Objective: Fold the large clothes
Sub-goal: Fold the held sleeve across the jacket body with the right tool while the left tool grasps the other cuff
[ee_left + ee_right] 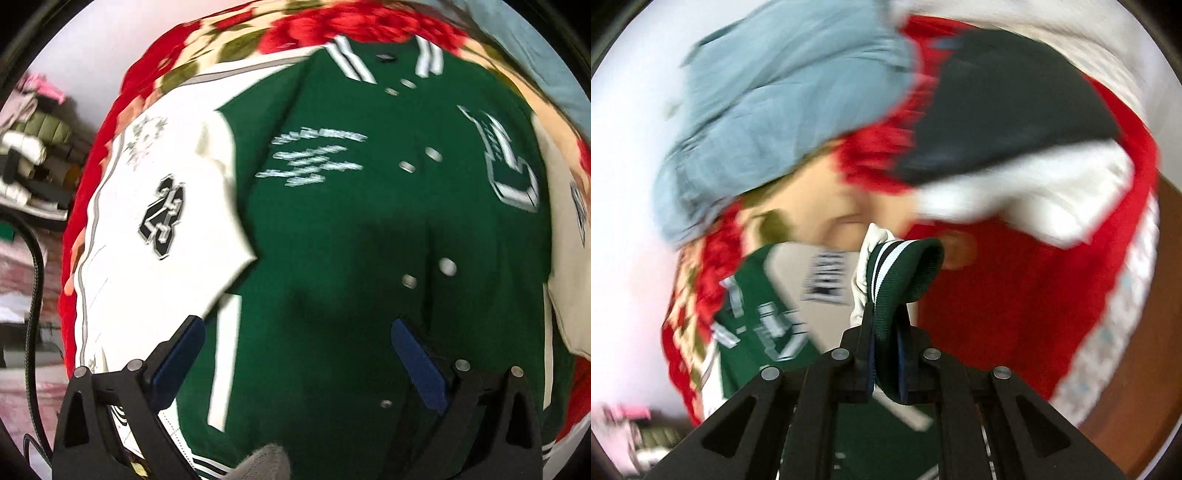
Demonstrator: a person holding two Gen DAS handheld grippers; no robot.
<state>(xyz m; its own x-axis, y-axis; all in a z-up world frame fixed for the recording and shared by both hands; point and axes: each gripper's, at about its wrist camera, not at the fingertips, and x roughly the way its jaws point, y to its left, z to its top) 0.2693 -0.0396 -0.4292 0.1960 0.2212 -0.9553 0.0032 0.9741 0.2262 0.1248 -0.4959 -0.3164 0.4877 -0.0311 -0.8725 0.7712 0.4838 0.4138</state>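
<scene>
While the green varsity jacket (pixel 332 221) lies spread face up on the red floral blanket (pixel 280 22), we see our left tongs (pixel 295 343) gaping wide above its lower front, gripping nothing, and our right tongs (pixel 884 328) clamped on its striped ribbed cuff (pixel 905 269).

We find the right gripper (pixel 884 325) clamped on the striped green cuff (pixel 905 269) of the varsity jacket (pixel 753 332), which lies left of and below the cuff. A red floral blanket (pixel 997 295) spreads beneath. Above the cuff lie a light-blue garment (pixel 775 122) and a dark garment (pixel 1008 122).
</scene>
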